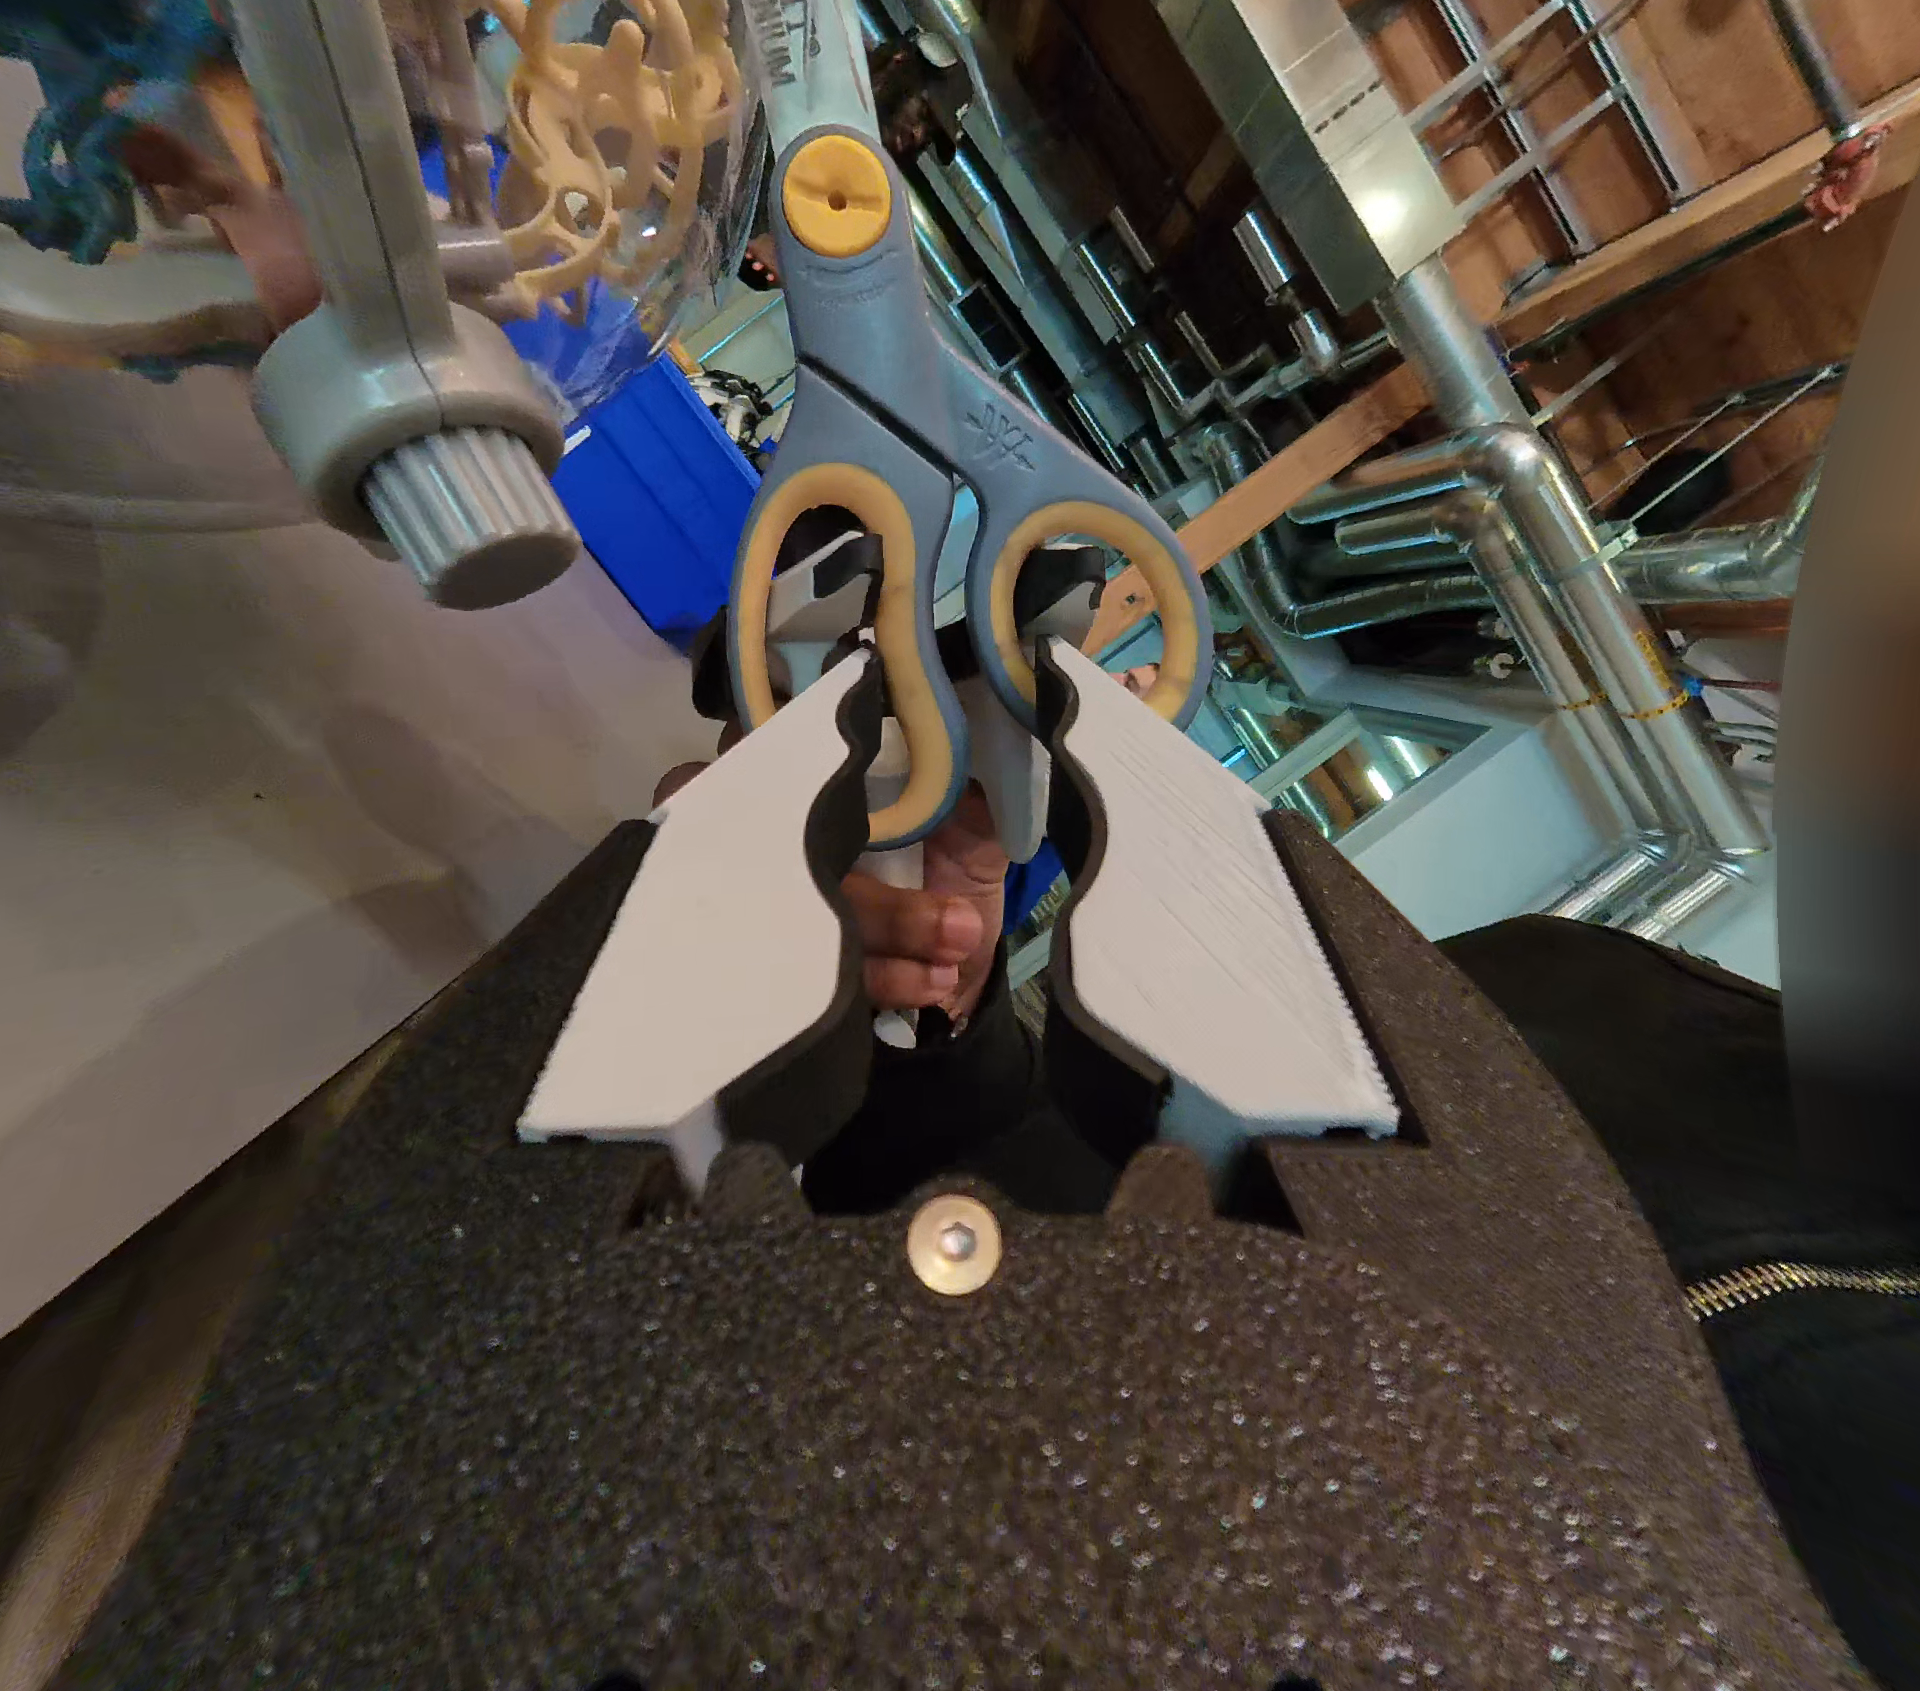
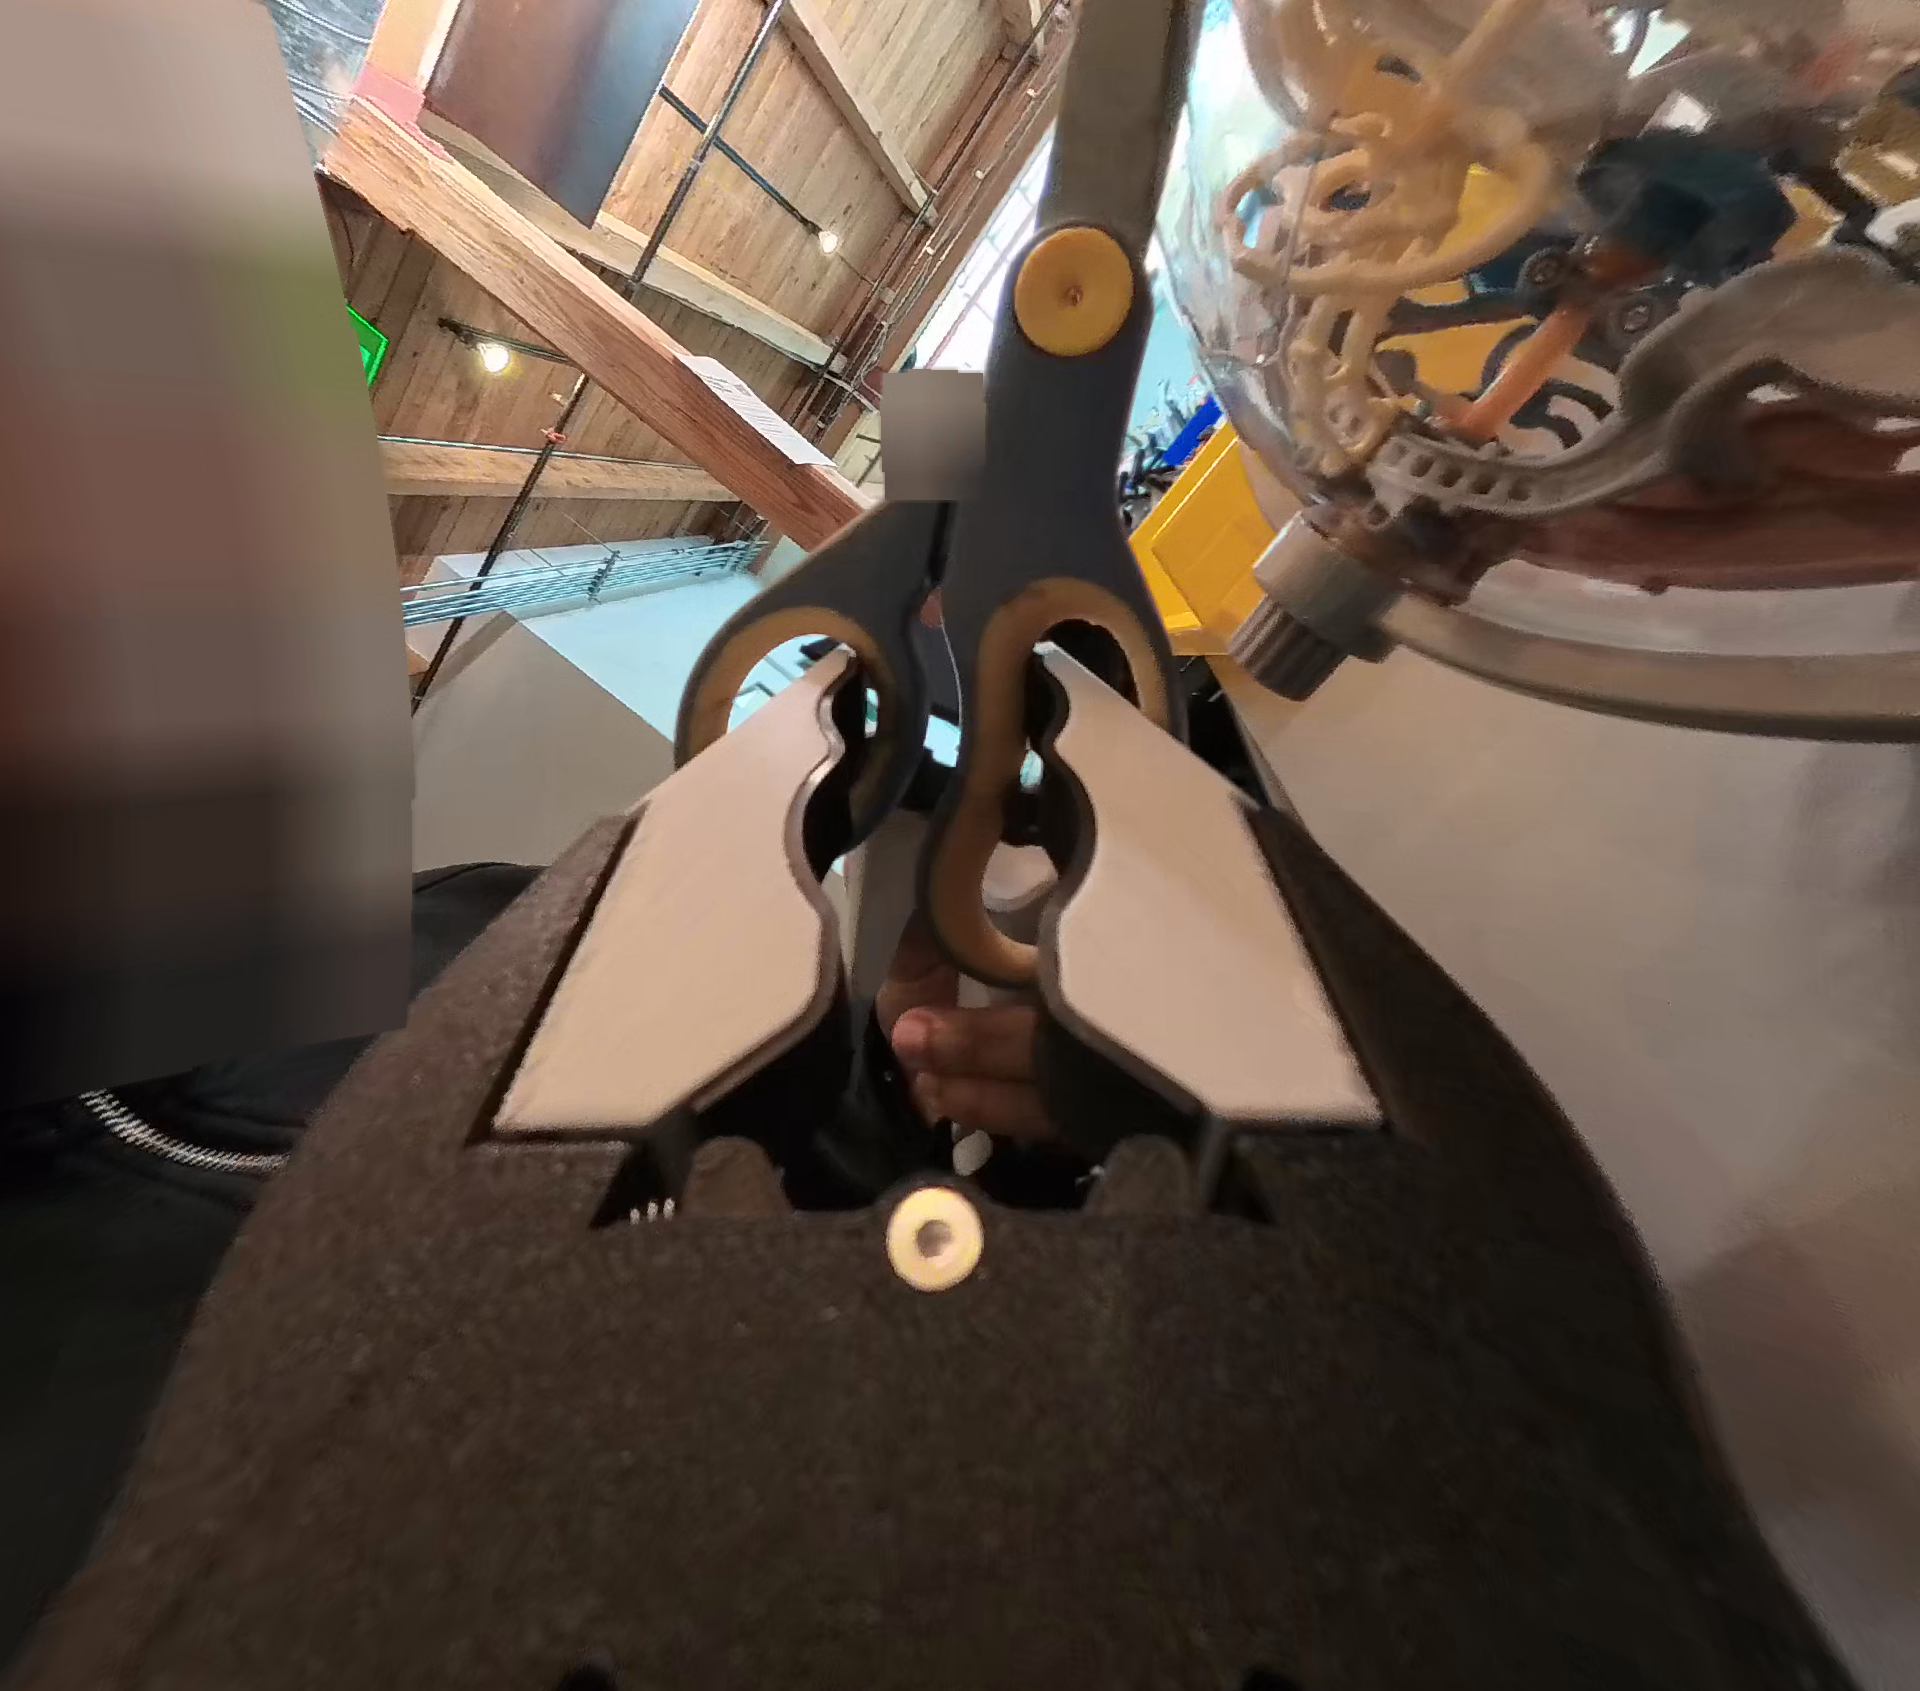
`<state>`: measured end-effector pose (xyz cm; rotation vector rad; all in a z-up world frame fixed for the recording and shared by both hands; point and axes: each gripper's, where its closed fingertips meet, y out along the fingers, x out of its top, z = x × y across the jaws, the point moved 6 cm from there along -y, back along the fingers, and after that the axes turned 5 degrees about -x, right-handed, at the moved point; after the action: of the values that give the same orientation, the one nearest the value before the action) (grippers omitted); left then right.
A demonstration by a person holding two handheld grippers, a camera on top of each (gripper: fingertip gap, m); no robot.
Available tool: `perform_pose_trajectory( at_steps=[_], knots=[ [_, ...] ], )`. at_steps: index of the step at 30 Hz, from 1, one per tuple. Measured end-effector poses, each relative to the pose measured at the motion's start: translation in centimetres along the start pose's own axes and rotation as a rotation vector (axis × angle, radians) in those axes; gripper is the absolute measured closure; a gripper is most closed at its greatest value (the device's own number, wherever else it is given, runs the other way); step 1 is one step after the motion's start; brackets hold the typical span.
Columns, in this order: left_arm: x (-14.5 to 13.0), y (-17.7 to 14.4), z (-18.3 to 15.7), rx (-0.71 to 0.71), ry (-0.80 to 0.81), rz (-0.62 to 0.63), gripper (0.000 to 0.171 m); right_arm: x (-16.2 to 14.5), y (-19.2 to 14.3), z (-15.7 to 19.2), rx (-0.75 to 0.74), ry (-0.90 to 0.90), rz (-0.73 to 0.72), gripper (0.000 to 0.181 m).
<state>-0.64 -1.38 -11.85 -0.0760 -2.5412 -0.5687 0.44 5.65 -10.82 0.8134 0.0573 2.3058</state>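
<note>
A pair of scissors (image 1: 836, 202) with grey-blue handles, yellow-lined loops and a yellow pivot cap is held up in the air, blades toward the ceiling. My left gripper (image 1: 956, 659) has one fingertip in each handle loop and the inner bars of the loops pinched between its white fingers (image 1: 727, 893). My right gripper (image 2: 945, 654) faces it from the other side of the scissors (image 2: 1075, 291). It grips the same way, and its dark fingertips show through the loops in the left wrist view (image 1: 831, 581). In the right wrist view the left loop is spread slightly outward.
A clear ball with cream tracks inside (image 1: 603, 114), on a grey frame with a ribbed knob (image 1: 457, 519), is close beside the blades; it also shows in the right wrist view (image 2: 1507, 187). White tabletop (image 2: 1558, 966). A blue bin (image 1: 655, 488) and a yellow bin (image 2: 1195, 540) are behind. Hand (image 1: 925, 924).
</note>
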Motion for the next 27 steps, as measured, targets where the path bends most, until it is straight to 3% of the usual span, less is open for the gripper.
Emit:
perform_pose_trajectory(
  at_steps=[5, 11, 15, 21, 24, 27],
  knots=[
    [-0.1, 0.0, -0.2, 0.007, 0.001, 0.007, 0.146, 0.3, -0.7, 0.0, -0.063, -0.067, 0.003, 0.147],
    [0.1, 0.0, -0.5, 0.022, 0.03, 0.011, 0.146, 1.5, -3.9, 1.8, -0.153, -0.264, -0.127, 0.142],
    [0.1, 0.0, -0.2, 0.041, 0.032, 0.007, 0.147, -0.3, -3.4, 4.4, -0.243, -0.594, -0.086, 0.139],
    [0.3, -0.1, -0.2, 0.034, 0.017, -0.012, 0.149, -2.3, -0.7, 4.4, -0.633, -1.181, 0.063, 0.141],
    [0.9, -0.5, -0.6, 0.035, 0.041, -0.036, 0.149, -2.5, -0.2, 3.8, -0.713, -1.341, 0.124, 0.149],
    [1.1, -0.9, -0.3, 0.058, 0.049, -0.024, 0.149, -2.2, -0.1, 3.6, -0.754, -1.397, 0.142, 0.168]
  ],
)
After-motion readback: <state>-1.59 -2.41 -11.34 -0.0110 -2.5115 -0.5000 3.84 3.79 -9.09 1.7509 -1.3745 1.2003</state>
